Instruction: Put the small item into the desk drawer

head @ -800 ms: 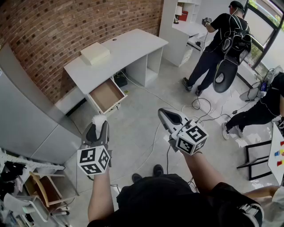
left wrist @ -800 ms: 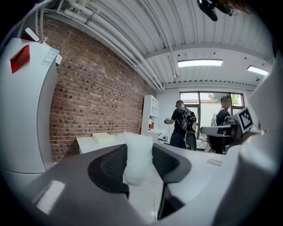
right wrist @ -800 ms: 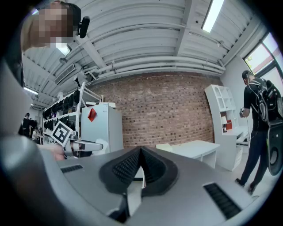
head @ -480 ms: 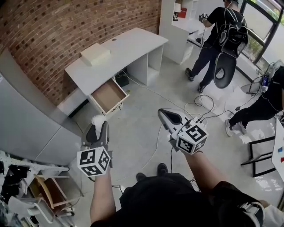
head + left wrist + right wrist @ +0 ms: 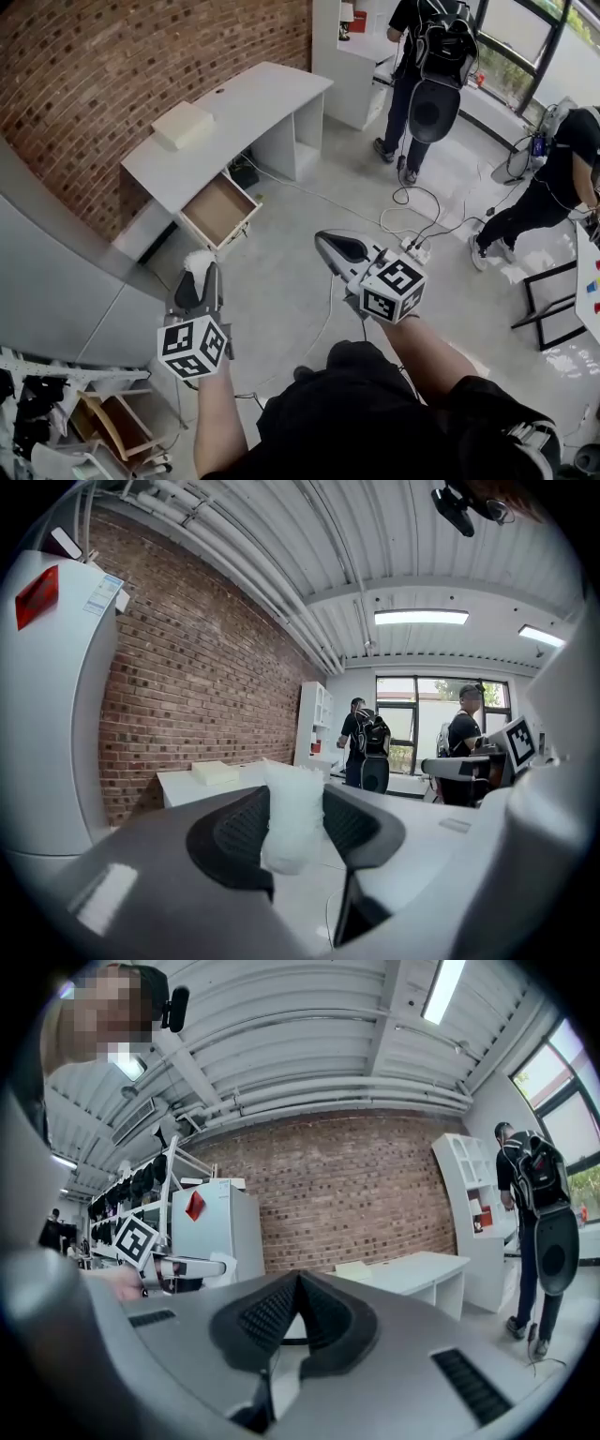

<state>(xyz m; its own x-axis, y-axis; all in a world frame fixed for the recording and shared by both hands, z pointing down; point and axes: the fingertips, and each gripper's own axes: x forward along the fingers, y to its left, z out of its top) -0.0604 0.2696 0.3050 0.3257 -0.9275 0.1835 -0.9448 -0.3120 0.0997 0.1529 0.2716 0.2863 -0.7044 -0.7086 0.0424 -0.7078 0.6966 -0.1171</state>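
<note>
My left gripper (image 5: 199,272) (image 5: 292,819) is shut on a small white crumpled item (image 5: 198,260) (image 5: 292,813), which stands pinched between the black pads. It hovers over the floor, short of the open desk drawer (image 5: 219,209), whose brown inside shows empty. The drawer hangs pulled out under the white desk (image 5: 232,115) (image 5: 202,782) by the brick wall. My right gripper (image 5: 330,246) (image 5: 295,1299) is shut with nothing between its pads, held level to the right of the left one.
A cream box (image 5: 182,125) lies on the desk. Cables (image 5: 405,217) trail across the floor. A person with a backpack (image 5: 427,66) stands at white shelves; another person (image 5: 553,178) crouches at right. A grey cabinet (image 5: 56,281) stands left, beside a rack (image 5: 56,412).
The view has shifted: desk and drawer now sit a little further left and higher in the head view. Both grippers keep their hold and posture. The standing person has moved left.
</note>
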